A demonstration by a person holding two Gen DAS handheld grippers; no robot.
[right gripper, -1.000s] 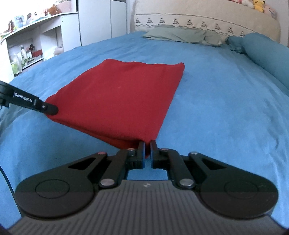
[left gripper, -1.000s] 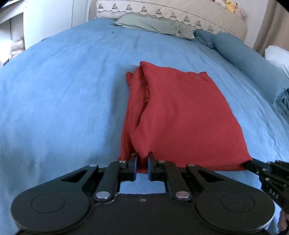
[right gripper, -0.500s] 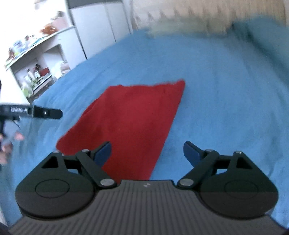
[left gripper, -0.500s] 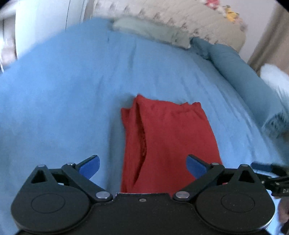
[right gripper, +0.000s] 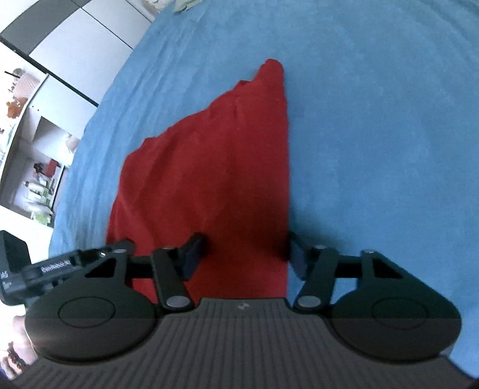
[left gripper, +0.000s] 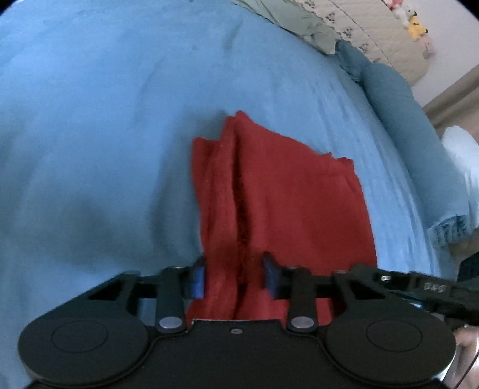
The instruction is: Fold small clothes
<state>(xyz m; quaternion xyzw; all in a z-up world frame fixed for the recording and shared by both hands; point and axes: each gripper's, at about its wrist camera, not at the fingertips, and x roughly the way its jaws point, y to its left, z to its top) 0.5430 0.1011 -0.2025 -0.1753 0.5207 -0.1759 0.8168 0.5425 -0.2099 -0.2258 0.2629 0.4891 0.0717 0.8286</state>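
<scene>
Both grippers (left gripper: 235, 276) (right gripper: 244, 254) lower; cloth (left gripper: 281, 197) lengthwise ahead.

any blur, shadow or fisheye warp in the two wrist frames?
Left wrist: soft blur overall, shadow darkening the blue bedspread left of the red cloth, bed bowed by the lens. Right wrist: shelves smeared and overexposed, shadow beside the open right tool.

Folded garment (left gripper: 287, 203) lies flat on the bed (left gripper: 104, 149), layered edges along its left side. Left gripper (left gripper: 235, 279) straddles the near left edge, right gripper (right gripper: 244, 254) the near right edge, jaws apart on both. Pillows (left gripper: 302, 27) at the bed's far end, bolster (left gripper: 398, 104) along its right side, shelving (right gripper: 36, 167) left of the bed.
</scene>
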